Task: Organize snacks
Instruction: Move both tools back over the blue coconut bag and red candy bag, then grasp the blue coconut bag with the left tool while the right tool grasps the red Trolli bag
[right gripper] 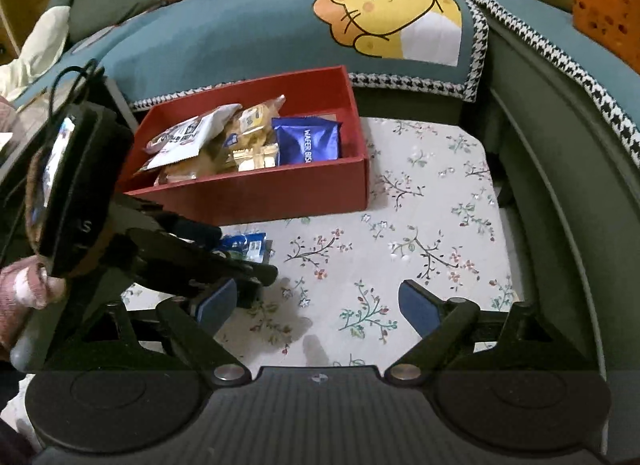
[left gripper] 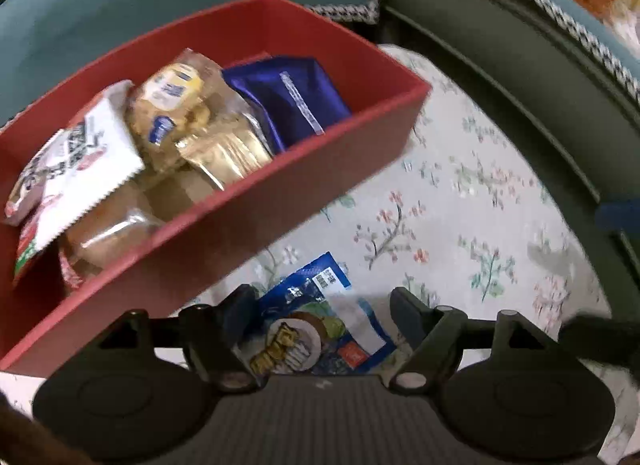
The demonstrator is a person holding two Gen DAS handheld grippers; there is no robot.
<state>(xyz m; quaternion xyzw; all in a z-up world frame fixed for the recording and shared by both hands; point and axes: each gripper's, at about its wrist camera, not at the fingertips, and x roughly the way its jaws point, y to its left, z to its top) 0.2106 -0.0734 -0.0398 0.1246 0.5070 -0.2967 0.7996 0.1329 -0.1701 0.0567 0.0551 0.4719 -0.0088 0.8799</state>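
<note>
A red box [left gripper: 280,201] holds several snack packs: a dark blue wafer pack [left gripper: 292,101], a yellow biscuit pack [left gripper: 176,105], a gold pack [left gripper: 224,157] and a white pack [left gripper: 76,169]. The box also shows in the right wrist view [right gripper: 280,189]. A blue snack packet [left gripper: 316,329] lies on the floral tablecloth [left gripper: 460,225] just in front of the box. My left gripper [left gripper: 324,305] is open and straddles this packet, fingers on either side. In the right wrist view the left gripper [right gripper: 240,261] hangs over the packet [right gripper: 246,245]. My right gripper [right gripper: 316,305] is open and empty over the cloth.
A green sofa with a teal lion-print cover [right gripper: 392,25] wraps around the back and right of the table. An orange basket [right gripper: 608,13] sits on the sofa at the far right. The table's right edge [right gripper: 504,193] is close to the sofa.
</note>
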